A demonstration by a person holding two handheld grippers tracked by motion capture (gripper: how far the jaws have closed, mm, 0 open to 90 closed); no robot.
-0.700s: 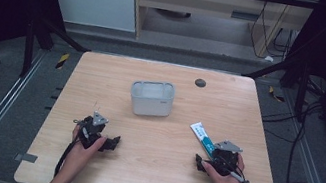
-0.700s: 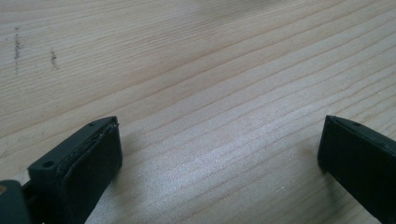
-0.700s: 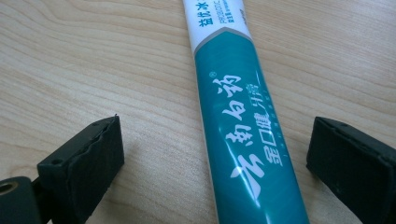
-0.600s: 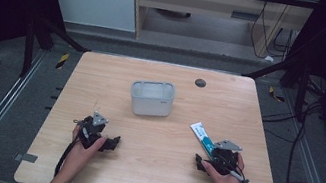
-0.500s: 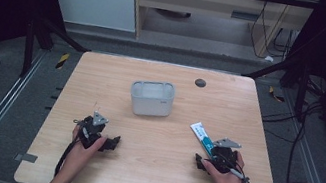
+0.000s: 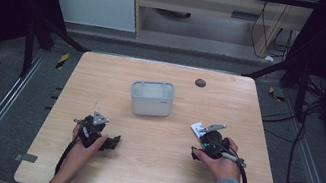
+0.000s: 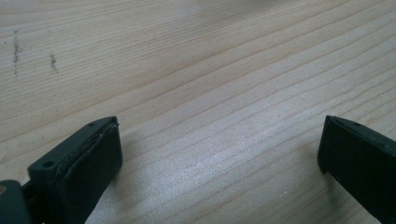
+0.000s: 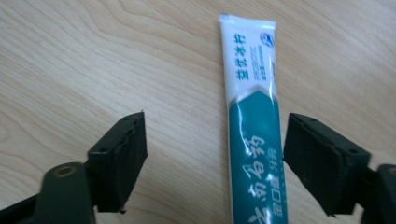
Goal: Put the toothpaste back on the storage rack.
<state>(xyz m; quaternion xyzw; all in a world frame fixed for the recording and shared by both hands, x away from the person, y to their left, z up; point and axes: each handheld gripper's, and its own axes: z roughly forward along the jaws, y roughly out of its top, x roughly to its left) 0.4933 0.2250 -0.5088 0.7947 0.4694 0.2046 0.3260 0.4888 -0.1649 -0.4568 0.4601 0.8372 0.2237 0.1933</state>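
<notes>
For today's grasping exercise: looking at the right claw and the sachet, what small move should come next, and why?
Probably lower the right claw and close it: its jaws stand open on either side of the teal-and-white sachet, which lies flat on the table, nearer the right-hand jaw.

On the worktop (image 6: 102, 81), the container (image 6: 151, 97) stands behind both grippers, the sachet (image 8: 254, 135) lying between the right gripper's (image 8: 215, 163) jaws.

On the wooden table (image 6: 103, 76): one grey plastic container (image 6: 151, 98) at the centre, one teal-and-white sachet (image 8: 253, 121) at the near right, one small dark round disc (image 6: 200, 83) at the far right. Two grippers, the left gripper (image 6: 111, 142) and the right gripper (image 6: 196, 150), one per hand.
</notes>
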